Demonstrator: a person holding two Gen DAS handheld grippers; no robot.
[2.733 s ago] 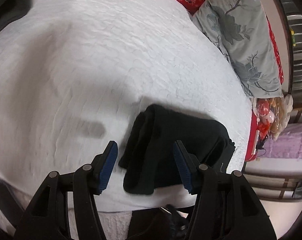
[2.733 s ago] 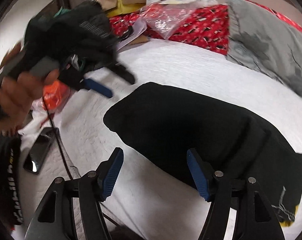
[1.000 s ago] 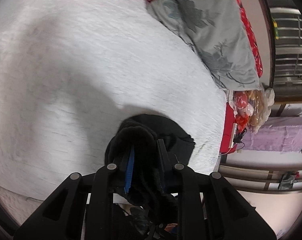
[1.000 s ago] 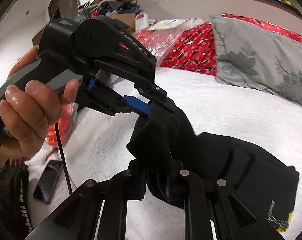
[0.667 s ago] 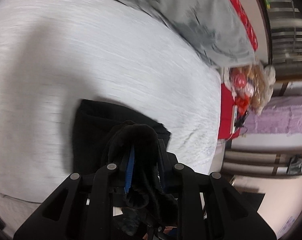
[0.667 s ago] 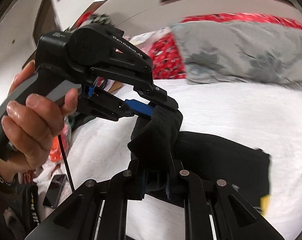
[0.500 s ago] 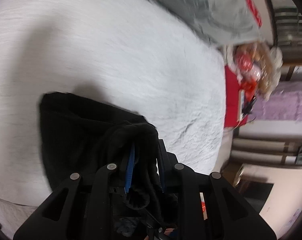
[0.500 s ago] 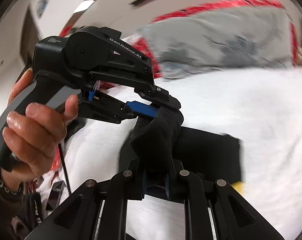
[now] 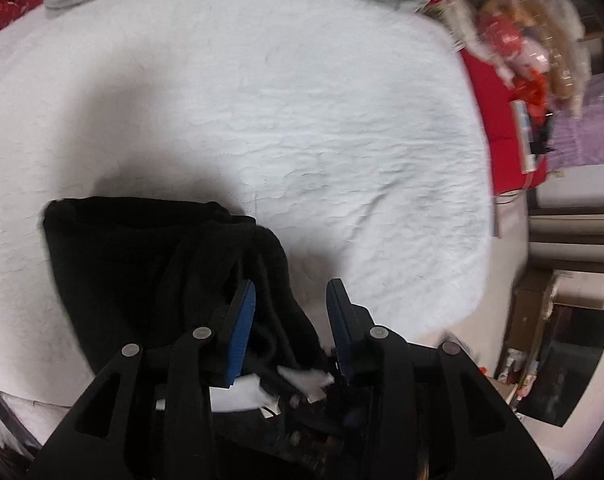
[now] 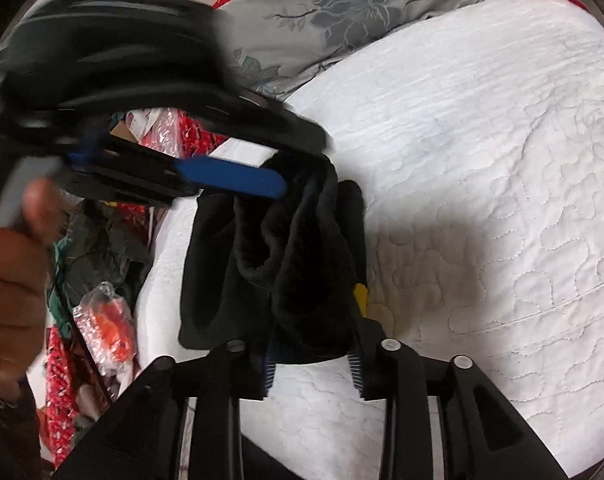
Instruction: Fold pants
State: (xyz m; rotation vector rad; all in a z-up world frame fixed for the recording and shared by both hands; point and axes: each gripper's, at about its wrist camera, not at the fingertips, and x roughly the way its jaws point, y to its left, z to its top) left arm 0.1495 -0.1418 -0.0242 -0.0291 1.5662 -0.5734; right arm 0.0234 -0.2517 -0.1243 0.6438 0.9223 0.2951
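Lower left of the left wrist view, we see the black pants [image 9: 150,264] bunched in a fold on the white bed [image 9: 302,112]. Left hand-held gripper [image 9: 290,312] has just been opening, cloth between its pads but loose, so released. Right hand-held gripper [image 10: 314,364] has likewise just been opening around the folded edge, not clenched. Grey pillow [image 10: 342,12] sits upper centre of the right view. Risk, we judge: top layer is rumpled, so it could snag a blue pad on pull-back and drag the fold open.
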